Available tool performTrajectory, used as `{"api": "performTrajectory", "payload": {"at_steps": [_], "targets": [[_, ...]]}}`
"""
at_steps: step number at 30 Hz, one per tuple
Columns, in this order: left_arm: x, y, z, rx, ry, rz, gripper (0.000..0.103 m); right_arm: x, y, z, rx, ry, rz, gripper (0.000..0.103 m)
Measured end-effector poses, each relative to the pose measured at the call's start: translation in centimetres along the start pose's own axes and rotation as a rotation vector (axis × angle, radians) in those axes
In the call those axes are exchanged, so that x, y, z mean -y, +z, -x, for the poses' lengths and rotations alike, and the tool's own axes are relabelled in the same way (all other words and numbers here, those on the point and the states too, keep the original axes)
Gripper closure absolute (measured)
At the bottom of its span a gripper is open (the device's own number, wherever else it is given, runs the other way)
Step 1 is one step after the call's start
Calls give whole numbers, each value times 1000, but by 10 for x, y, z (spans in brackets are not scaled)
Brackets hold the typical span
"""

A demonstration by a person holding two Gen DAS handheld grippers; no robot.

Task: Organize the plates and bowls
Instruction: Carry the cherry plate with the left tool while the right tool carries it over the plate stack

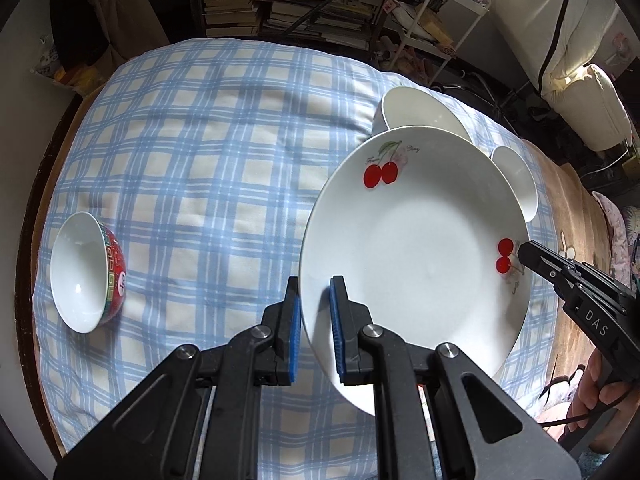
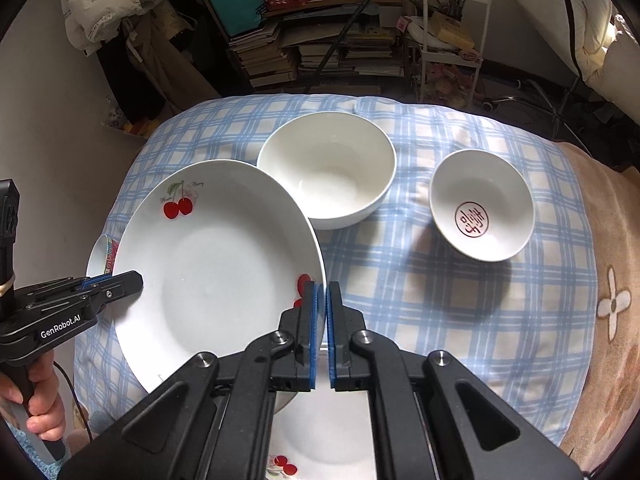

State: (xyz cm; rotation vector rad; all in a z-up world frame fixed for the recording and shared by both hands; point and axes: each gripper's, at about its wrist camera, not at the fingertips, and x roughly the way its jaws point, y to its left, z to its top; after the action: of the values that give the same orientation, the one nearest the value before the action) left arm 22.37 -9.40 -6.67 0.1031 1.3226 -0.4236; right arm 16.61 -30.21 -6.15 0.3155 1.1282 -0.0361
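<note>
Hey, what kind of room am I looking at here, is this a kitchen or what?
Probably not a kitchen: it looks like a cluttered room in a home, maybe a bedroom or storeroom. Stacks of books fill shelves behind, a white trolley holds odds and ends, and the dishes sit on a checked cloth.

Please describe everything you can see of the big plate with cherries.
The cherry plate is a large, round, shallow white dish, glossy like ceramic, with red cherry prints near its rim. It is held tilted above the checked cloth. The left gripper clamps one edge, the right gripper the opposite edge. It partly hides the large white bowl.
</note>
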Motion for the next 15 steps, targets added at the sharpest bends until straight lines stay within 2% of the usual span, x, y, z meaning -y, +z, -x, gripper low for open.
{"api": "performTrajectory", "payload": {"at_steps": [7, 15], "targets": [[37, -23, -6, -21, -4, -59, 90, 37, -24, 5, -23, 2, -42, 97], [60, -50, -19, -43, -4, -95, 89, 60, -57, 13, -44, -31, -52, 97]]}}
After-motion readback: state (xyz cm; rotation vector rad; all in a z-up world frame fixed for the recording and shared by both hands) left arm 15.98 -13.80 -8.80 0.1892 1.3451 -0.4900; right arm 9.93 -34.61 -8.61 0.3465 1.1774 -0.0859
